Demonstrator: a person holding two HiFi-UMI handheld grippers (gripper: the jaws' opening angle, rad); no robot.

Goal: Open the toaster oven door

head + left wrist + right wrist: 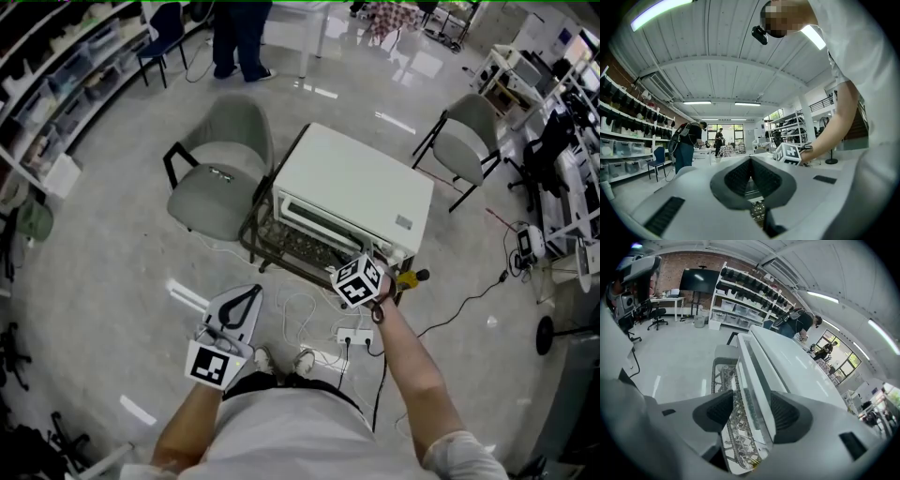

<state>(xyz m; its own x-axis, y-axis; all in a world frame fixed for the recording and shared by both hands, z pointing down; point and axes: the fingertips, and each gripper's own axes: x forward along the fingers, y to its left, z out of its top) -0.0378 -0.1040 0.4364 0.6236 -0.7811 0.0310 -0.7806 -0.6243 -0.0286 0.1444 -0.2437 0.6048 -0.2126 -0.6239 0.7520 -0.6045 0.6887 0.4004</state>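
Observation:
A white toaster oven (352, 183) stands on a low dark lattice table (291, 246). Its door (314, 217) faces me. My right gripper (367, 264) is at the oven's near right corner. In the right gripper view the right gripper (750, 411) is open, and its two pads stand on either side of the door's long white top edge (757, 390) without pressing on it. I cannot tell whether the door is ajar. My left gripper (246, 298) hangs low by my waist, away from the oven. In the left gripper view the left gripper (751, 161) is shut with nothing in it.
A grey chair (220, 178) stands left of the table and another (469, 141) at the back right. A power strip with cables (352, 335) lies on the floor by my feet. A person (239, 37) stands at the back, and shelves (66, 75) line the left wall.

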